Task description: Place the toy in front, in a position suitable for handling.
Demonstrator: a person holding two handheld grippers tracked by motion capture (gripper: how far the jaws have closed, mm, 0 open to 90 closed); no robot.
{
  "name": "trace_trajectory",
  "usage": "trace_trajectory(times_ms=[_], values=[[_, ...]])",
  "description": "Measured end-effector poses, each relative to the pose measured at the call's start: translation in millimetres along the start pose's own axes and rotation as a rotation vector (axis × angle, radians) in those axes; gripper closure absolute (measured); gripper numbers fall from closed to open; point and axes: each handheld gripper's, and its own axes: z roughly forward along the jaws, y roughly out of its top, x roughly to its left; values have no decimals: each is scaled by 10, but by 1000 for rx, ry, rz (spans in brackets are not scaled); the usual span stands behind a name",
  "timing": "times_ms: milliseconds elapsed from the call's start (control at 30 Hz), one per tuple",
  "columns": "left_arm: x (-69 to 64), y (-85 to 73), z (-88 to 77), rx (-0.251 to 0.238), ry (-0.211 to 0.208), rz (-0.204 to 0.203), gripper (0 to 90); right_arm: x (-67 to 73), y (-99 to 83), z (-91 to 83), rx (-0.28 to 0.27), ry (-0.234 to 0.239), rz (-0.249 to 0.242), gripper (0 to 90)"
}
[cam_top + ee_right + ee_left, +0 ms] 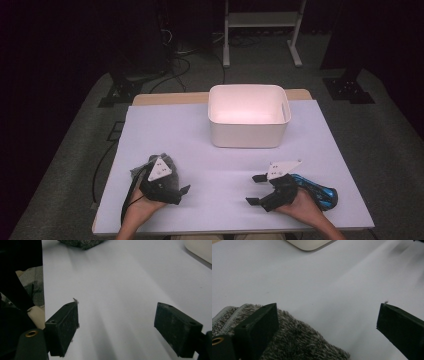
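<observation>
The left gripper (172, 192) was spread wide with nothing between its jaws, sitting right over the fuzzy grey cloth (294, 340). The right gripper (256, 189) was spread wide too, over bare white table (220, 165). Farther back, the white bin (248, 116) looked empty inside.

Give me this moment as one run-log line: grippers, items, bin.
left gripper: open, over grey cloth, not gripping | right gripper: open, empty | blue object: beside right hand | white bin: far side of the table, looks empty
</observation>
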Motion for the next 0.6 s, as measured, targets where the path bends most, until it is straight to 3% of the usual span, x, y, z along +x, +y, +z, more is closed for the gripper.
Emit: trace_trajectory(times_ms=[100,367,600], values=[[5,6,-9,-8,1,-8,41,-6,35,-16,-14,15,8,183],[36,-11,-19,-9,2,-23,41,-58,146,-85,10,40,18,183],[25,-13,-21,-11,-3,-18,40,-96,251,-235,52,22,0,182]])
